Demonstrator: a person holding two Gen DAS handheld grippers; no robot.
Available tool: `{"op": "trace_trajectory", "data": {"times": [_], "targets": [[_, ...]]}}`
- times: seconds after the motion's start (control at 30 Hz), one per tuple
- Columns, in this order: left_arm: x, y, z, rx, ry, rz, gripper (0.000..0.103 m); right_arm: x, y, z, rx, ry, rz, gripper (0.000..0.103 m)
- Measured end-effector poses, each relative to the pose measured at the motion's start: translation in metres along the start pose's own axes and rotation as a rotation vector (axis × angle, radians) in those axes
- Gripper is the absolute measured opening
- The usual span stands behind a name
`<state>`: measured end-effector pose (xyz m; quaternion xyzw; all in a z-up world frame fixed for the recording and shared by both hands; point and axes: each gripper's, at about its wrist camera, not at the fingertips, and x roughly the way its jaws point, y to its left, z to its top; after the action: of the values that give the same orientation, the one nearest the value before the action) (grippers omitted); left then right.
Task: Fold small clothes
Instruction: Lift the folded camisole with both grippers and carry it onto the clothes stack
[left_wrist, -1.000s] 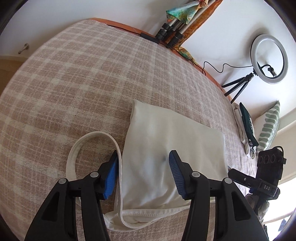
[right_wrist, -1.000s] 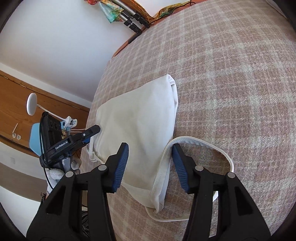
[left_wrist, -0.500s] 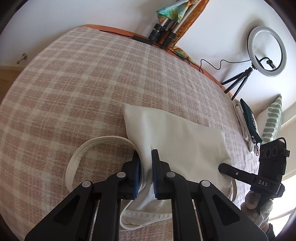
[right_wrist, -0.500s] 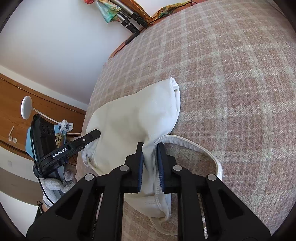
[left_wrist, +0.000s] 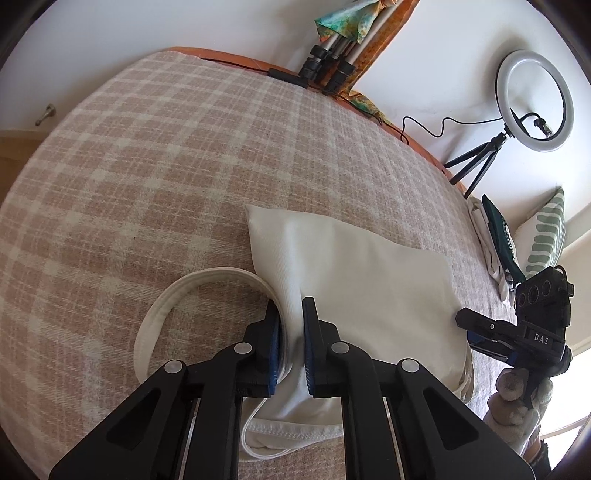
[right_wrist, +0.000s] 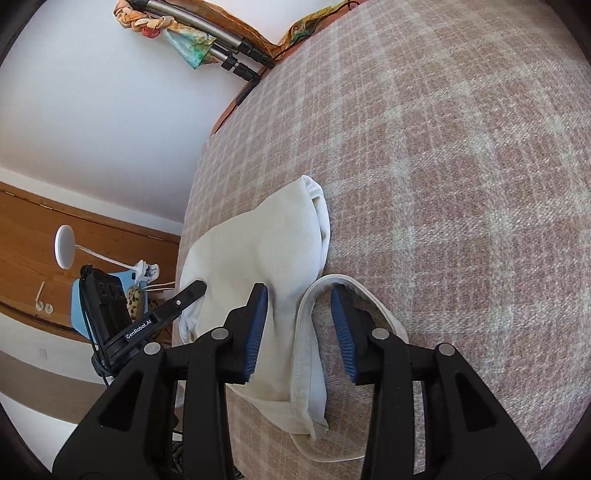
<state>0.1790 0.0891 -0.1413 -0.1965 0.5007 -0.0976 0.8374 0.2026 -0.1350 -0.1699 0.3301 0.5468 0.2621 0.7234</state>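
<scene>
A small white garment (left_wrist: 369, 273) lies folded on the pink plaid bed cover (left_wrist: 166, 166), with a strap loop (left_wrist: 166, 306) curling out to its left. My left gripper (left_wrist: 290, 314) is shut on a pinched ridge of the garment's near edge. In the right wrist view the garment (right_wrist: 258, 240) bulges upward. My right gripper (right_wrist: 297, 295) has its jaws opening. The garment's hem and strap (right_wrist: 369, 291) lie between the blue pads without being pressed. Each gripper shows in the other's view, at the garment's far edge.
A ring light on a tripod (left_wrist: 533, 99), a green striped pillow (left_wrist: 546, 232) and a stack of folded clothes (left_wrist: 491, 236) sit past the bed's right side. Tripod legs (left_wrist: 328, 62) lean at the headboard. A white lamp (right_wrist: 64, 245) stands before wood panelling.
Both grippers went from open to shut on the garment's edge. The right one has since spread its jaws and let the fabric go, while the left still pinches it.
</scene>
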Motion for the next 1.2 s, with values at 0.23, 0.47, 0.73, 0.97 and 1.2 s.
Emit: {"op": "trace_trajectory", "data": {"times": [0.23,0.47,0.73,0.97,1.2], "targets": [[-0.002,-0.005,-0.001,0.009,-0.013,0.019,0.008,0.017,0.018,-0.009,-0.082,0.017,-0.04,0.015],[-0.025,-0.025,-0.008,0.058,-0.074,0.014,0.008,-0.013,0.035,-0.014,-0.131,-0.048,-0.052,0.013],[-0.054,-0.068,-0.018,0.128,-0.148,-0.048,0.008,-0.073,0.051,-0.03,-0.223,-0.138,-0.109,0.013],[-0.059,-0.135,-0.024,0.234,-0.184,-0.135,0.007,-0.146,0.038,-0.043,-0.221,-0.227,-0.164,0.013],[-0.037,-0.214,-0.038,0.361,-0.17,-0.207,0.008,-0.219,0.003,-0.047,-0.178,-0.322,-0.244,0.013]]}}
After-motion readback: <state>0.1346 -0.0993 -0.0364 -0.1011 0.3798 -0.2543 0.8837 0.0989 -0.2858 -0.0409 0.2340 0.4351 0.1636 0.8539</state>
